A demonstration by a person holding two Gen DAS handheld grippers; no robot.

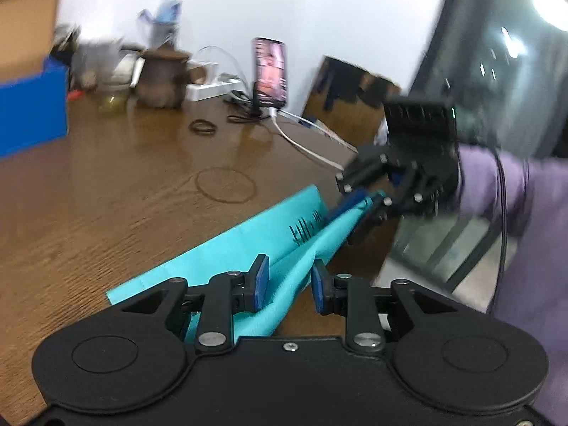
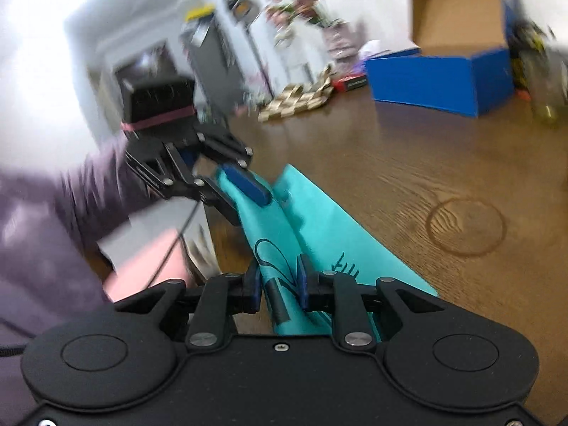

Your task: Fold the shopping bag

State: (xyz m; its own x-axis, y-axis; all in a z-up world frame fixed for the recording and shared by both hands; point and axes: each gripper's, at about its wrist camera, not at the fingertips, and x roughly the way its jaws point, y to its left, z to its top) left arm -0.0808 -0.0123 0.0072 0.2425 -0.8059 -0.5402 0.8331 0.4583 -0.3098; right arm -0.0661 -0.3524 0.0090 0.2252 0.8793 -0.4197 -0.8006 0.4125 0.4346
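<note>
Teal bag stretched between both grippers at the table's edge.

Left wrist view: the left gripper (image 1: 289, 280) has its blue pads slightly apart with a ridge of the shopping bag (image 1: 248, 245) running between them, the rest lying on the wooden table (image 1: 124, 184); the right gripper (image 1: 358, 206) bites the far end. Right wrist view: right gripper (image 2: 278, 280) pinches the bag (image 2: 319, 227); left gripper (image 2: 245, 184) meets its opposite end, grip unclear.

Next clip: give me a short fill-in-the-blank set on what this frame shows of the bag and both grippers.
1. The shopping bag is ____ in colour.
2. The bag lies partly on a wooden ____.
3. The right gripper has its jaws closed on the ____.
4. The open cardboard box has ____ outer walls.

Missing words: turquoise; table; bag; blue
</note>
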